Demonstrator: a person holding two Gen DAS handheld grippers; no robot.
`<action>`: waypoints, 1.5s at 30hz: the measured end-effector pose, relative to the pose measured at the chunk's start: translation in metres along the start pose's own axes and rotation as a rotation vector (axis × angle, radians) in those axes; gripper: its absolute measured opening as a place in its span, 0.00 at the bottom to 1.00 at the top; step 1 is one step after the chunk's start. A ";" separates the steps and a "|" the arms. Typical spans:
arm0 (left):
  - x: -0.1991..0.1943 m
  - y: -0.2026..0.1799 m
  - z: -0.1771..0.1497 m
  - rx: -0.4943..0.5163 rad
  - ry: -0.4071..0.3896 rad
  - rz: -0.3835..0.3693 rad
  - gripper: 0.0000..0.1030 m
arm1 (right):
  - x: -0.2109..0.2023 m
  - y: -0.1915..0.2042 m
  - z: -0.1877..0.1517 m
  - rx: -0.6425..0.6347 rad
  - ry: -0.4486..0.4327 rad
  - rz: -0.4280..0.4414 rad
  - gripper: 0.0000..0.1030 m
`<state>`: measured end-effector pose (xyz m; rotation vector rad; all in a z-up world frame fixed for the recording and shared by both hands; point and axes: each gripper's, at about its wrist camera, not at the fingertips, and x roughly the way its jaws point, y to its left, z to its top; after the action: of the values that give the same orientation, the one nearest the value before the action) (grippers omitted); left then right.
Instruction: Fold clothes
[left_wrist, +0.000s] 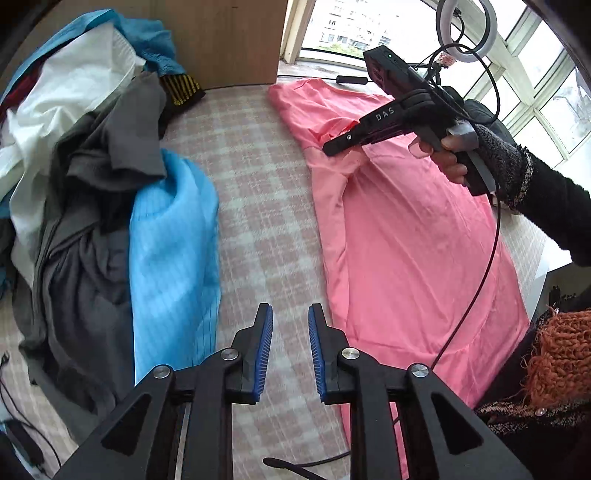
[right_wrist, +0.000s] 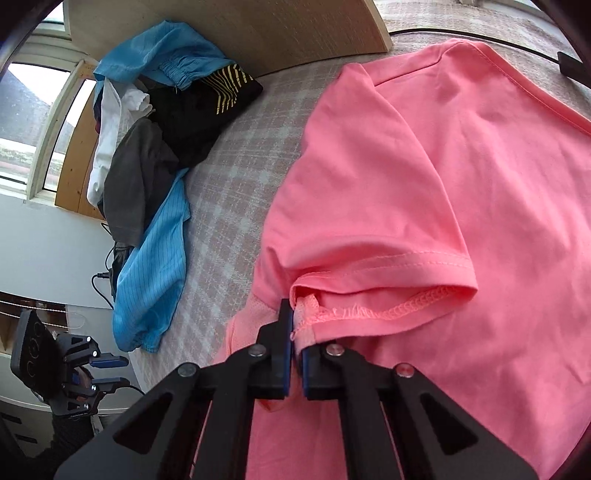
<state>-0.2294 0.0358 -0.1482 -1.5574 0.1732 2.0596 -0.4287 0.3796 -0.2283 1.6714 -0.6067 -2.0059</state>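
Observation:
A pink T-shirt (left_wrist: 406, 229) lies spread on the checked bed cover (left_wrist: 258, 192). In the right wrist view, my right gripper (right_wrist: 295, 332) is shut on the hem of the pink T-shirt's (right_wrist: 424, 166) sleeve, and the sleeve opening bunches just beyond the fingertips. The left wrist view shows that same right gripper (left_wrist: 334, 147) held by a hand over the shirt's upper part. My left gripper (left_wrist: 290, 314) hovers open above bare cover just left of the shirt's side edge, with nothing between its blue pads. It also appears small at the lower left of the right wrist view (right_wrist: 107, 369).
A heap of clothes lies to the left: a blue striped garment (left_wrist: 173, 240), a grey one (left_wrist: 110, 155), a white one (left_wrist: 74, 85) and a black one with yellow stripes (right_wrist: 207, 99). A wooden board (left_wrist: 221, 37) stands behind. A black cable (left_wrist: 476, 280) hangs over the shirt.

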 end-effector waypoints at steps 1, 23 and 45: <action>-0.007 -0.003 -0.026 -0.046 0.019 0.015 0.19 | 0.001 0.002 0.001 -0.016 0.002 -0.011 0.03; -0.058 -0.099 -0.236 -0.297 0.096 -0.017 0.30 | 0.015 0.027 0.018 -0.139 0.100 -0.165 0.04; 0.015 -0.110 -0.179 -0.136 -0.009 0.064 0.02 | 0.018 0.038 0.016 -0.210 0.052 -0.247 0.03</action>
<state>-0.0260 0.0590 -0.1954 -1.6419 0.0817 2.1675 -0.4447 0.3389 -0.2172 1.7311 -0.1689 -2.1028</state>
